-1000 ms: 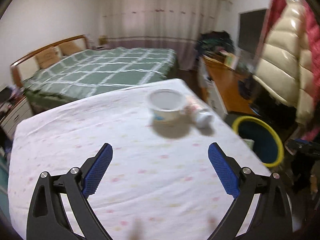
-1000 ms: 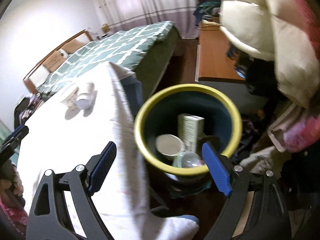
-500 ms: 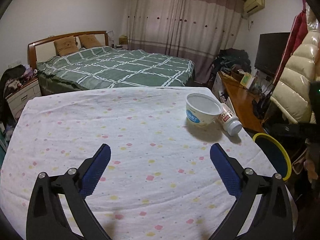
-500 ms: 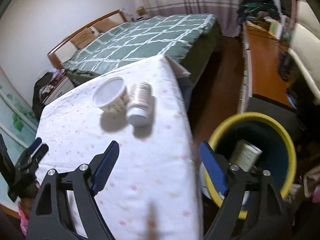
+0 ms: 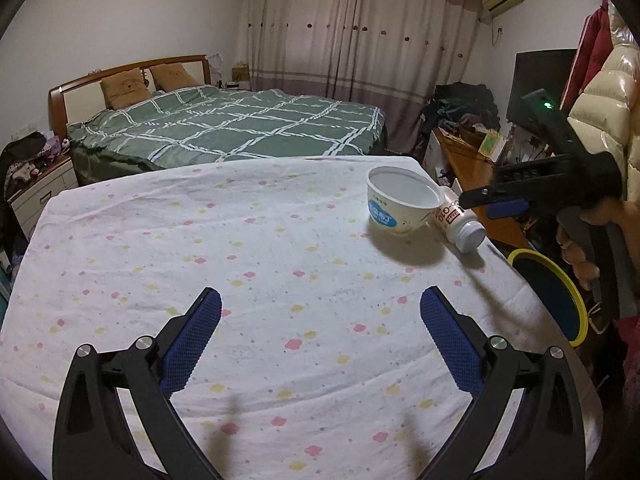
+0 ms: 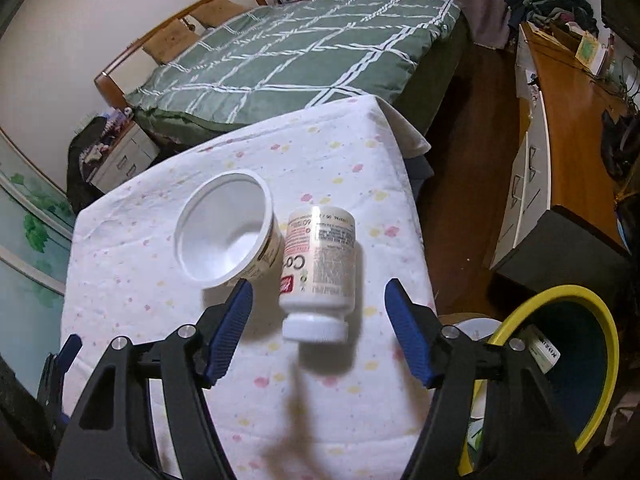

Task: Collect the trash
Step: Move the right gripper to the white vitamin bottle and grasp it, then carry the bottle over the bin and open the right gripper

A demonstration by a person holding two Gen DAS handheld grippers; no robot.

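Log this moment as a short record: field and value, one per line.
surface: table with flowered cloth
trash left on table: white bowl, upright; pill bottle, lying on its side beside the bowl
bin: yellow-rimmed bin past the table edge, items already inside
right hand-held gripper: jaws just been closing, either side of the bottle's cap end, pads not touching it
left hand-held gripper: open, empty
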